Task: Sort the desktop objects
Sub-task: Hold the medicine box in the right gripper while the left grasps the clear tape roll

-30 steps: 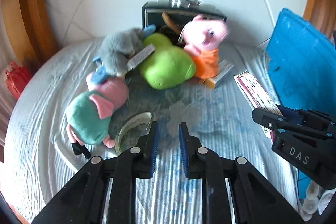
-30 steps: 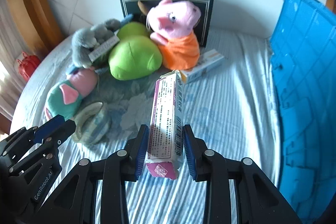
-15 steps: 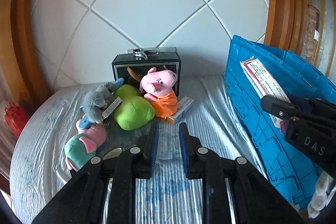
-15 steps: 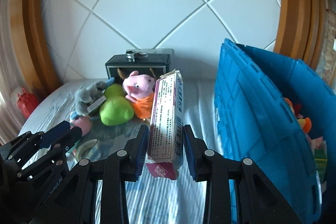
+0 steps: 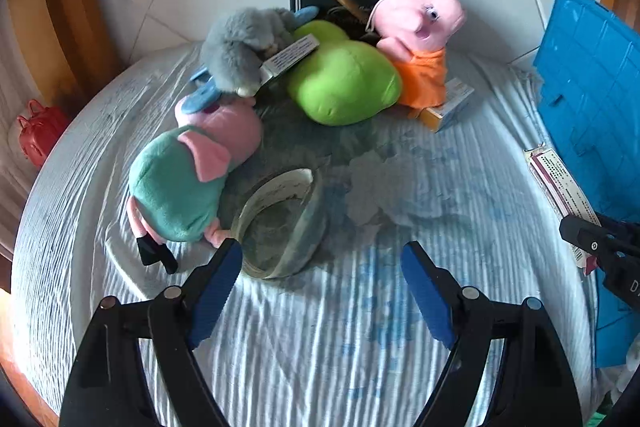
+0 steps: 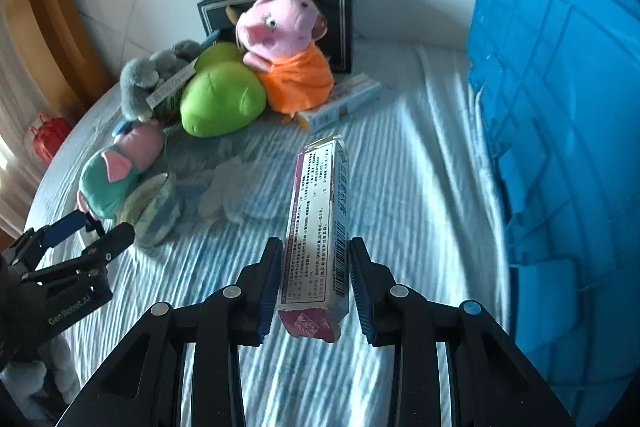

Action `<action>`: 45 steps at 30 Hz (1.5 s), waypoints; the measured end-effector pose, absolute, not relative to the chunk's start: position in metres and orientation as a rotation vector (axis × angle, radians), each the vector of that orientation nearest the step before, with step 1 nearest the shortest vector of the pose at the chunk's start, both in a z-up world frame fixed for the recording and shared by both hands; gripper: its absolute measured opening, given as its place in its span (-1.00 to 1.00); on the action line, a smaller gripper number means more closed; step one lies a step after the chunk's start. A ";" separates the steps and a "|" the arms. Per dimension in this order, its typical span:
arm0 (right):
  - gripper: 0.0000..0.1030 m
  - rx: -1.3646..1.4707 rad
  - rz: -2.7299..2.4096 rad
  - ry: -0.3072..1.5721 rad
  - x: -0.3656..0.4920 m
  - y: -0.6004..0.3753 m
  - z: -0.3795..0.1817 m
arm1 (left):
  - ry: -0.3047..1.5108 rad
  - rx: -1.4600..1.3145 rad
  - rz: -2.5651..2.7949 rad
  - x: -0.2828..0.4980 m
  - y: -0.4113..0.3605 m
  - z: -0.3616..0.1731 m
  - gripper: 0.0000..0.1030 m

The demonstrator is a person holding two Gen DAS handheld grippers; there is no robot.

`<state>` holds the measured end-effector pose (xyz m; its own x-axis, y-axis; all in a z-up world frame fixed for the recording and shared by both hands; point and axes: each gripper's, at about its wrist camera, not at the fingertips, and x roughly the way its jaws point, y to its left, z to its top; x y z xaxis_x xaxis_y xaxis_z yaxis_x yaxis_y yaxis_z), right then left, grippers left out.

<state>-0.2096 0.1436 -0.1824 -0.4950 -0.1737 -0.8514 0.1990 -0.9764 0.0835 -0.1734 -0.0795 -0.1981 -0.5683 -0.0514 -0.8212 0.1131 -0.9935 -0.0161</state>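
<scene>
Meanwhile left tongs (image 5: 322,269) gape wide, empty; right tongs (image 6: 316,281) clamp the medicine box (image 6: 320,223)

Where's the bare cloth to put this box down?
Free: the striped cloth between the held box and blue crate, and the near strip before both grippers. Crowded: the far left, with plush toys and tape roll.

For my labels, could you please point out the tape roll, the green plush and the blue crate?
tape roll (image 5: 280,223): left wrist view, inner rim.
green plush (image 6: 222,101): right wrist view, body middle.
blue crate (image 6: 560,107): right wrist view, outer wall.
</scene>
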 end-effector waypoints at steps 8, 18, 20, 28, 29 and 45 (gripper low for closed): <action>-0.36 1.507 -2.432 0.061 -0.260 0.100 -0.230 | 0.126 1.591 -2.641 -0.222 -0.112 -0.248 0.60; -0.10 1.643 -2.361 0.136 -0.286 0.083 -0.287 | -0.182 1.559 -2.551 -0.258 -0.101 -0.276 0.99; -0.07 1.639 -2.360 0.184 -0.284 0.079 -0.289 | -0.180 1.595 -2.524 -0.259 -0.098 -0.283 0.97; -0.45 1.579 -2.387 0.192 -0.262 0.081 -0.268 | -0.013 1.566 -2.634 -0.222 -0.090 -0.255 0.49; -0.45 1.550 -2.398 0.193 -0.258 0.081 -0.259 | -0.012 1.541 -2.654 -0.216 -0.087 -0.246 0.41; -0.45 1.343 -2.505 0.202 -0.205 0.090 -0.169 | 0.138 1.392 -2.805 -0.166 -0.091 -0.184 0.48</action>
<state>-0.2049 0.0900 -0.1694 -0.5227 -0.1883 -0.8315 0.3189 -0.9477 0.0142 -0.1655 -0.0907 -0.1840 -0.6054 0.0326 -0.7952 0.0456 -0.9961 -0.0756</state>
